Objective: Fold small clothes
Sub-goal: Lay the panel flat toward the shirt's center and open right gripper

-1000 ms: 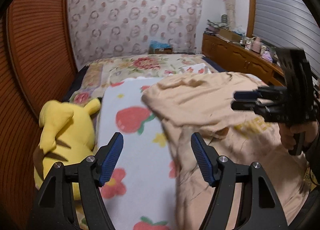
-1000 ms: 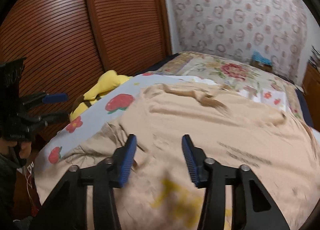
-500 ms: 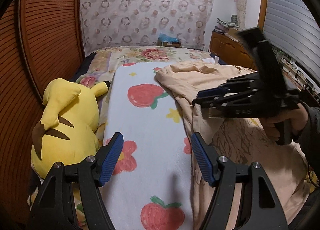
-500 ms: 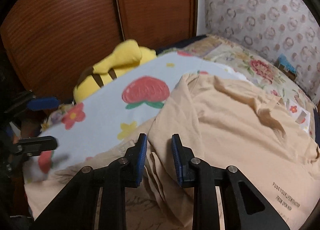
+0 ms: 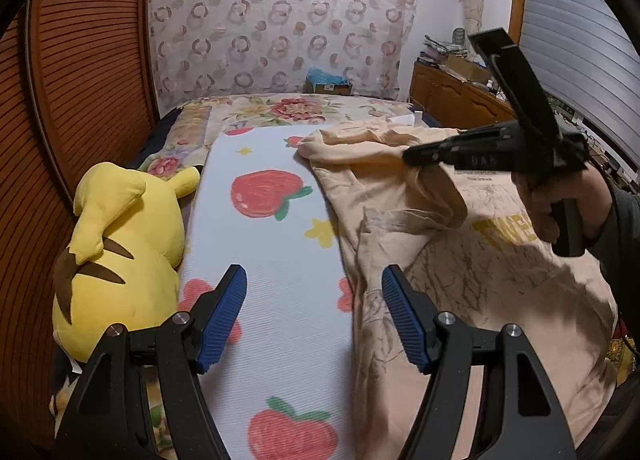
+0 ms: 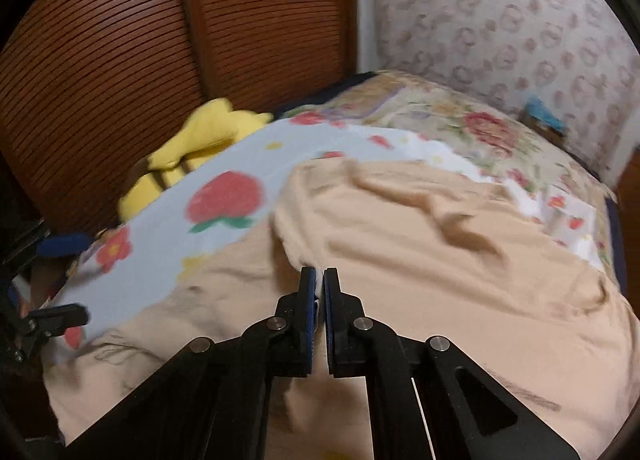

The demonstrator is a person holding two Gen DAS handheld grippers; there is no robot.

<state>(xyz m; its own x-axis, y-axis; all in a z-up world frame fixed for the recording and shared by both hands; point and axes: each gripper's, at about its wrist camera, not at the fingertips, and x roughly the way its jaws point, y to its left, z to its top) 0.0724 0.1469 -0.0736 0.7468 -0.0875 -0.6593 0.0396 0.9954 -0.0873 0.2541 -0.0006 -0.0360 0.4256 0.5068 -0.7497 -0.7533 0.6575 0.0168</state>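
A peach T-shirt [image 5: 472, 260] lies spread over the right half of the bed [image 5: 256, 112], on a strawberry-print blanket [image 5: 276, 260] that runs down the bed's middle. The right gripper [image 6: 319, 280] has just been closing and is now clenched on a fold of the shirt's cloth near its left edge, the fabric lifted a little and draping from the tips in the left wrist view. The left gripper [image 5: 314, 310] hangs released over the blanket by the bed's near edge, jaws wide, nothing between them; the shirt's near left edge lies just beside its right finger.

To my eye the fold is only starting. To do it well, I'd say the left tongs should pinch the same edge closer to the hem, so both grips carry that side across together and the crease comes straight. Lifting only enough to clear the cloth would keep the layer underneath from dragging.

A yellow plush toy [image 5: 120, 244] lies along the bed's left edge against the slatted wooden doors [image 5: 80, 80], clear of the work. I see no basket or bin; a small cardboard box [image 5: 330, 85] at the bed's far end has something blue on top, too small to make out.
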